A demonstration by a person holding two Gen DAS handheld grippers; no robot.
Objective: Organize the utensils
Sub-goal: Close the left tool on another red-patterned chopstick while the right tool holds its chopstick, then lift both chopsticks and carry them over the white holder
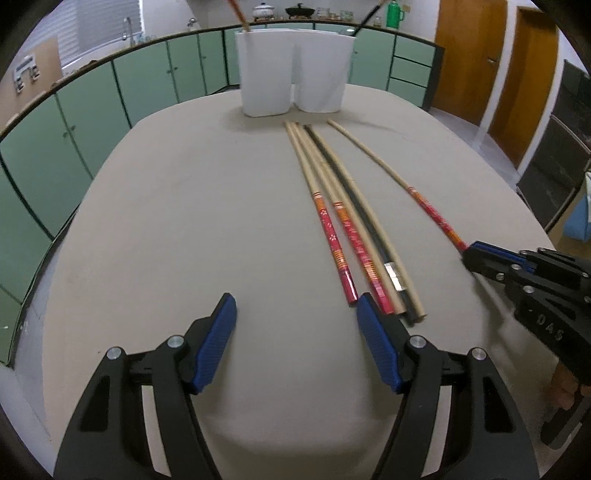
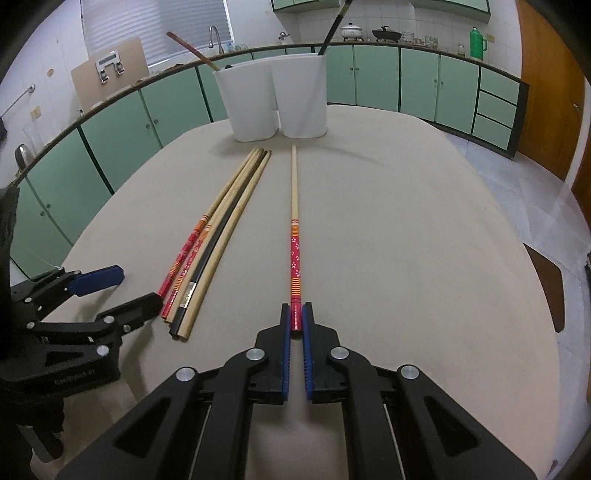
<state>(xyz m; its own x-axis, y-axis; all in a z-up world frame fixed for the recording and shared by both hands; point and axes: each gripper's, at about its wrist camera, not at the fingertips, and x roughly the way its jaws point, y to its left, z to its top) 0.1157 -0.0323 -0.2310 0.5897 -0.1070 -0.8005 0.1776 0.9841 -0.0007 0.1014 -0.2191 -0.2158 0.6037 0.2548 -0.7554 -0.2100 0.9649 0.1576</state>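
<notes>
- The right tongs (image 2: 296,320) are closed on the red painted end of a single chopstick (image 2: 294,206), which lies apart from the others with its pale tip pointing at the two white holders (image 2: 273,99) near the counter's far edge.
- The left tongs (image 1: 295,310) are open and hold nothing, just beside the near ends of the bundle of chopsticks (image 1: 347,221) lying together on the counter (image 1: 166,221).
- The bundle is mixed: red-patterned sticks, plain wooden ones and a black one, all touching or nearly so, running from near the holders toward the counter's near edge.
- Each holder already has one stick standing in it: a reddish one (image 2: 192,50) in the left holder, a black one (image 2: 334,26) in the right.
- Step in hand, as I judge it: picking up the lone red chopstick to sort it.
- The next move likely calls for lifting it clear, tipping it upright and lowering it into the left holder with the matching stick; a grip so near the end may let it swing.
</notes>
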